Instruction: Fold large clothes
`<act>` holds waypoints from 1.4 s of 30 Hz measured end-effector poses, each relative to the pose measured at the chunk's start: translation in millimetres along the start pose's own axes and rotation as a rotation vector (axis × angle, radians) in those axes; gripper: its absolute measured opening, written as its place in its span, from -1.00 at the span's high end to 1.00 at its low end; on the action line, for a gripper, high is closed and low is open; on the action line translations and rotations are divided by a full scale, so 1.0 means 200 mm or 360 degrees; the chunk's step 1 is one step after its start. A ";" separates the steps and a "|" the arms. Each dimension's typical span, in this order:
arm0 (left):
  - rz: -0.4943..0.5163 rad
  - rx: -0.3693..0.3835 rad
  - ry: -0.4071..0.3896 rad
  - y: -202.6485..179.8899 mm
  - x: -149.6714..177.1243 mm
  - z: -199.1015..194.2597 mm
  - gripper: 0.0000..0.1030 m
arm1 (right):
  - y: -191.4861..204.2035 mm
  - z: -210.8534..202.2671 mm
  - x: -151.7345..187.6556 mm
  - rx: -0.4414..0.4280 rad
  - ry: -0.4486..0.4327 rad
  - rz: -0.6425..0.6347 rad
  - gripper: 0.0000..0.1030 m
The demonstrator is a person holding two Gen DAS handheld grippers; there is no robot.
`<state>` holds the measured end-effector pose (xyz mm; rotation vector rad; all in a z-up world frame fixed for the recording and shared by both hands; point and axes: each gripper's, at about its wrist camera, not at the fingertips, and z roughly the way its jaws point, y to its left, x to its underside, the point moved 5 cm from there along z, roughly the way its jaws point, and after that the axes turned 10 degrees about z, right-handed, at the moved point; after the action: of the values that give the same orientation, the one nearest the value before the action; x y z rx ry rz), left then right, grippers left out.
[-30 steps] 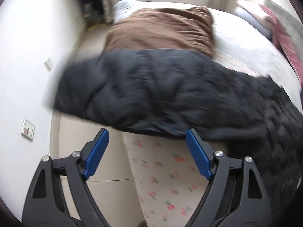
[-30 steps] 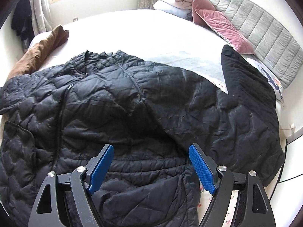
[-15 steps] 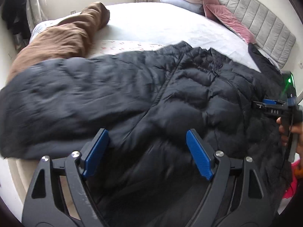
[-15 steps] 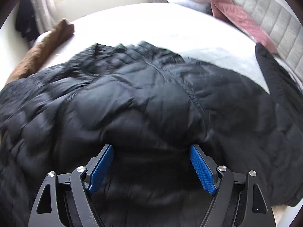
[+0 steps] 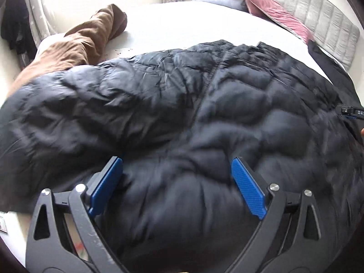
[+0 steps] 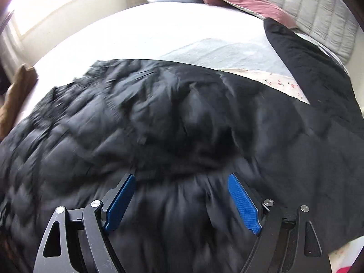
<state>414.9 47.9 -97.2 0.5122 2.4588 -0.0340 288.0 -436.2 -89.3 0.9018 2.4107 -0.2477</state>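
Observation:
A large black quilted puffer jacket (image 5: pixel 182 113) lies spread across the white bed (image 5: pixel 182 22), its zip running down the middle. It fills the right wrist view (image 6: pixel 170 125) too, with one sleeve (image 6: pixel 307 72) stretched toward the headboard. My left gripper (image 5: pixel 177 182) is open, low over the jacket's near hem, holding nothing. My right gripper (image 6: pixel 182 198) is open, close over the jacket's lower part, holding nothing. The right gripper's tip (image 5: pixel 351 111) shows at the far right edge of the left wrist view.
A brown garment (image 5: pixel 75 45) lies at the bed's far left corner. Pink and white pillows (image 5: pixel 261 2) lean on a grey padded headboard (image 5: pixel 325 22). A pale blue sheet (image 6: pixel 216 50) lies beyond the jacket. Dark clothes hang by the curtain (image 5: pixel 16 34).
Both grippers have come down closer over the jacket, so it fills more of each view. The left gripper swung right from the bed's edge onto the jacket. Both stayed open.

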 end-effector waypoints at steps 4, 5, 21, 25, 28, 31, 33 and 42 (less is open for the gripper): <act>0.0049 0.0103 -0.0046 -0.06 0.13 -0.24 -0.87 | -0.05 -0.25 0.27 -0.0062 0.0040 -0.0190 -0.64; 0.0062 0.0128 -0.0053 -0.07 0.15 -0.27 -0.87 | -0.06 -0.29 0.32 -0.0081 0.0053 -0.0212 -0.65; -0.0197 0.0523 -0.0123 0.21 0.40 -0.52 -0.78 | 0.19 -0.63 0.77 -0.0421 0.0201 -0.0422 -0.65; -0.0163 0.0566 -0.0103 0.23 0.33 -0.41 -0.55 | 0.53 -0.60 0.86 -0.0586 0.0227 -0.0567 -0.65; -0.0127 0.0597 -0.0055 0.23 0.30 -0.31 -0.33 | 0.74 -0.51 0.88 -0.0689 0.0289 -0.0596 -0.63; -0.0097 0.0644 -0.0027 0.21 0.28 -0.23 -0.08 | 0.88 -0.40 0.85 -0.0758 0.0315 -0.0551 -0.53; -0.0082 0.0672 -0.0018 0.20 0.28 -0.19 0.23 | 0.94 -0.32 0.80 -0.0798 0.0324 -0.0470 -0.43; 0.0067 0.0818 -0.0244 0.19 0.34 -0.48 0.87 | 0.95 -0.38 0.74 -0.1112 0.0330 -0.0341 0.86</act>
<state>325.3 121.1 -56.1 0.7460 2.2774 -0.6752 287.5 -185.1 -104.7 0.3596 2.4992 0.6080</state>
